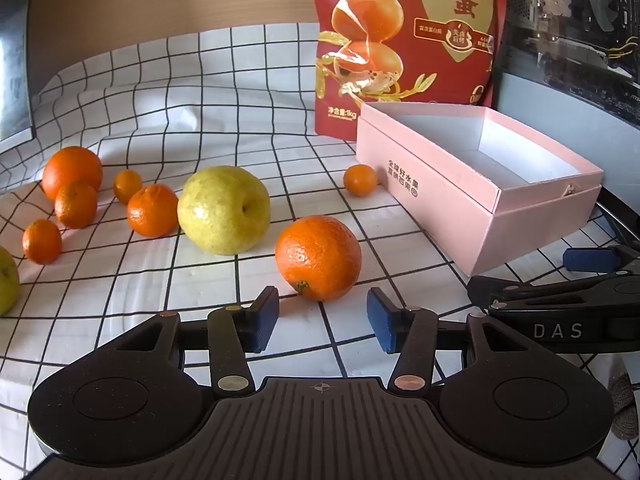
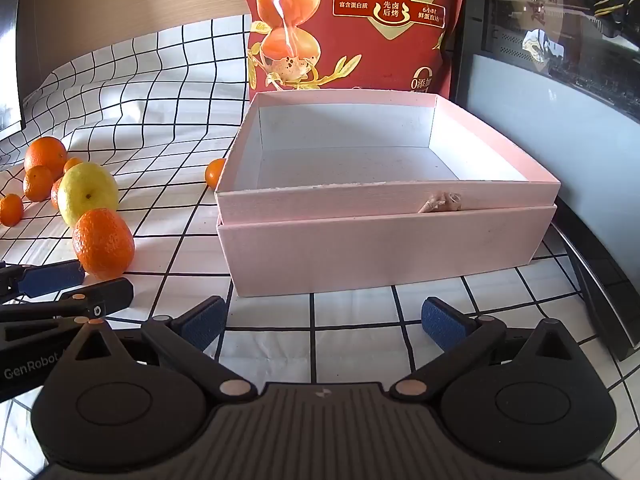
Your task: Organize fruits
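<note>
A large orange (image 1: 318,258) lies on the checked cloth just ahead of my left gripper (image 1: 323,319), which is open and empty. A yellow-green pear (image 1: 224,210) lies to its left, with several smaller oranges (image 1: 152,211) beyond. One small orange (image 1: 360,180) sits beside the open pink box (image 1: 532,216). In the right wrist view the pink box (image 2: 384,248) is empty and stands straight ahead of my right gripper (image 2: 324,320), which is open and empty. The large orange (image 2: 103,242) and pear (image 2: 87,193) are at its left.
A tall red food bag (image 1: 404,36) stands behind the box. A dark glass-fronted case (image 2: 560,92) borders the right side. Another pear (image 1: 7,280) is at the far left edge. The right gripper's fingers (image 1: 588,260) show at the left view's right edge.
</note>
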